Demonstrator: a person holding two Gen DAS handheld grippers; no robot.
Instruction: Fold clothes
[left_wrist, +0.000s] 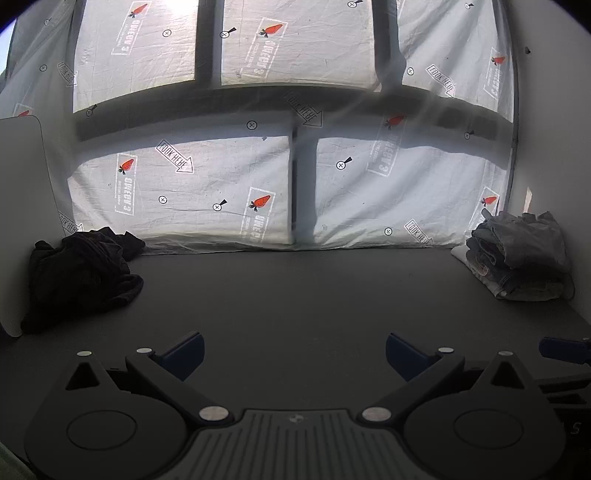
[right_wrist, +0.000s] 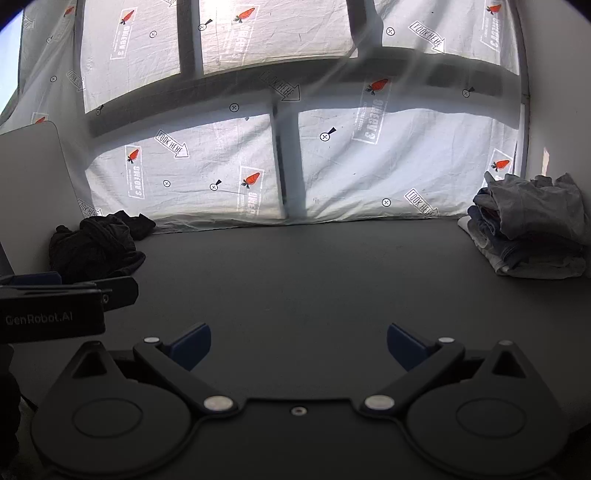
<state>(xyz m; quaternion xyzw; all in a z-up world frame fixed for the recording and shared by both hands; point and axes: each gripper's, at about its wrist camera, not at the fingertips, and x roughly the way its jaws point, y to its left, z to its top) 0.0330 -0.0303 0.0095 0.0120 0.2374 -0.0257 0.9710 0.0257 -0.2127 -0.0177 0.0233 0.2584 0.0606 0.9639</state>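
Note:
A crumpled black garment (left_wrist: 83, 271) (right_wrist: 98, 247) lies in a heap at the far left of the dark grey table (left_wrist: 295, 295) (right_wrist: 303, 277). At the far right sits a stack of folded clothes (left_wrist: 519, 256) (right_wrist: 532, 230), greys and denim blue, with a loosely folded grey piece on top. My left gripper (left_wrist: 294, 354) hovers open over the table's near middle, nothing between its blue fingertips. My right gripper (right_wrist: 299, 345) is likewise open and empty. The left gripper's body (right_wrist: 55, 306) shows at the left edge of the right wrist view; a blue tip of the right gripper (left_wrist: 563, 350) shows in the left wrist view.
A white printed sheet (left_wrist: 236, 192) (right_wrist: 229, 170) hangs over the window behind the table's far edge. A white panel (left_wrist: 22, 221) (right_wrist: 33, 199) stands at the left side by the black garment. A pale wall (left_wrist: 550, 147) closes the right side.

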